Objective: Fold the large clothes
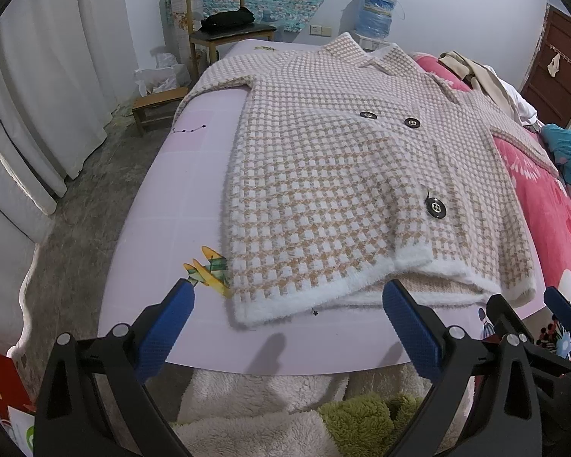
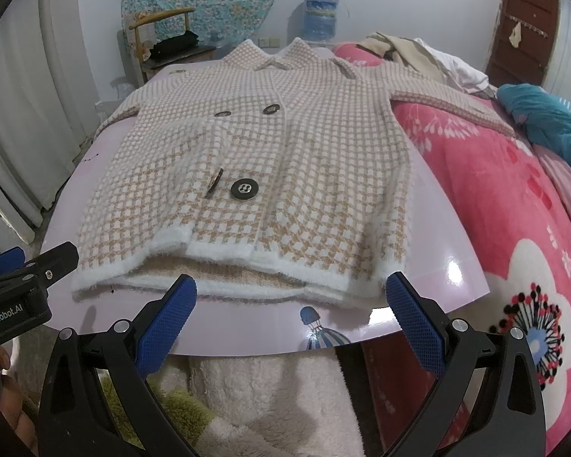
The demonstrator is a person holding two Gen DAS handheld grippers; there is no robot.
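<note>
A fuzzy tan-and-white checked coat [image 1: 335,175] with dark buttons lies flat, front up, on a glossy lilac board [image 1: 163,228], collar far, white hem nearest me. It also shows in the right wrist view [image 2: 270,175], on the same board [image 2: 449,266]. My left gripper [image 1: 289,304] is open and empty, hovering just short of the hem's left part. My right gripper [image 2: 291,297] is open and empty, just short of the hem's middle and right part. The right gripper [image 1: 533,314] shows at the lower right of the left wrist view, the left gripper [image 2: 23,266] at the far left of the right wrist view.
The board rests on a bed with a pink floral blanket [image 2: 514,205]. Beige and white clothes [image 2: 411,53] and a teal cloth [image 2: 544,118] lie at the far right. A wooden chair [image 1: 220,26] and low stool [image 1: 160,103] stand at the left; white curtains [image 1: 38,95] hang there.
</note>
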